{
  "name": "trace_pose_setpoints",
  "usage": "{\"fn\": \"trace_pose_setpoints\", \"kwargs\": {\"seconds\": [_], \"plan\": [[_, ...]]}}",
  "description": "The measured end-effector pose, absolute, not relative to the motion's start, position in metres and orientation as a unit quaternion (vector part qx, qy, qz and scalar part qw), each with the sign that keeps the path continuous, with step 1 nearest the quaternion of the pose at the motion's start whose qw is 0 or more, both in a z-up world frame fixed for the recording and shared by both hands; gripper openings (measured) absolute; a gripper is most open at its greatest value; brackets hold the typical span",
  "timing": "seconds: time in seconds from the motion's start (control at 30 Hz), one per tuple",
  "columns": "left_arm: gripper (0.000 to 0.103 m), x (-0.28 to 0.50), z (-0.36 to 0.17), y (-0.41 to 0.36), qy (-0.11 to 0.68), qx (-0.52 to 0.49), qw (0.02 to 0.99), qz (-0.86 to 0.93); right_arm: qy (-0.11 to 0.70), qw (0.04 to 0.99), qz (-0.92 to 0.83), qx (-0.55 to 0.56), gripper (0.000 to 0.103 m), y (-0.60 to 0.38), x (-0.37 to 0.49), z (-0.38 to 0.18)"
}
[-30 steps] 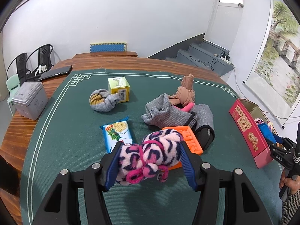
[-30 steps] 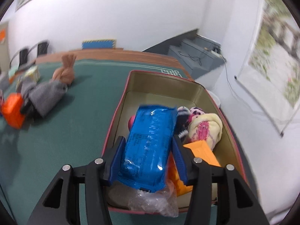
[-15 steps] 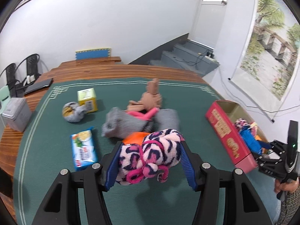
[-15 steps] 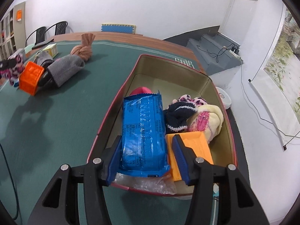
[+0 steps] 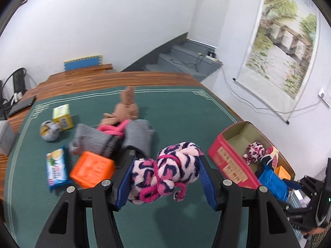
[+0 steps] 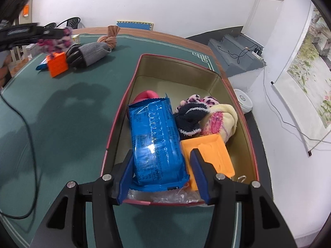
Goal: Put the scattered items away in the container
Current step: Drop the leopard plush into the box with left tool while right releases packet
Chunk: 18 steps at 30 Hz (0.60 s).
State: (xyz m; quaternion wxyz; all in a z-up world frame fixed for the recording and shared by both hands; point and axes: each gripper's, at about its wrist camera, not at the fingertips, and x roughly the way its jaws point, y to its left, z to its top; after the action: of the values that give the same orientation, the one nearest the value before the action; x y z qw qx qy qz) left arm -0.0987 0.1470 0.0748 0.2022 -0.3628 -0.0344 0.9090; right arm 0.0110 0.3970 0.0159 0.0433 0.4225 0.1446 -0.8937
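- Blue snack packet (image 6: 156, 142) in the red box (image 6: 219, 78): white print on the wrapper, too blurred and distorted to read.
- Red box's outer side (image 5: 229, 165): yellowish label panels, characters illegible.
- Yellow carton (image 5: 62, 116): barcode label, digits unreadable.

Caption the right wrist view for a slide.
Right gripper releasing blue snack packet into red box of soft toys.

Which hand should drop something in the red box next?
Left. The left gripper already grips the pink leopard sock bundle, near the red box. The right gripper has let go of the blue snack packet inside.
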Motion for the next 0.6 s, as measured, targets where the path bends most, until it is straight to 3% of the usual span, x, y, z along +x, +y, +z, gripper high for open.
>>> {"fn": "trace_pose_setpoints", "kwargs": {"seconds": [0.17, 0.37, 0.6], "plan": [[0.06, -0.095, 0.074, 0.194, -0.034, -0.37, 0.241, 0.897, 0.131, 0.039, -0.903, 0.407, 0.064, 0.399, 0.035, 0.02], [0.06, -0.097, 0.076, 0.257, -0.024, -0.376, 0.283, 0.882, 0.055, 0.037, -0.928, 0.367, 0.077, 0.42, 0.05, 0.026], [0.062, -0.109, 0.064, 0.317, -0.01, -0.4, 0.307, 0.864, -0.001, 0.023, -0.949, 0.313, 0.078, 0.438, 0.062, 0.038]]}}
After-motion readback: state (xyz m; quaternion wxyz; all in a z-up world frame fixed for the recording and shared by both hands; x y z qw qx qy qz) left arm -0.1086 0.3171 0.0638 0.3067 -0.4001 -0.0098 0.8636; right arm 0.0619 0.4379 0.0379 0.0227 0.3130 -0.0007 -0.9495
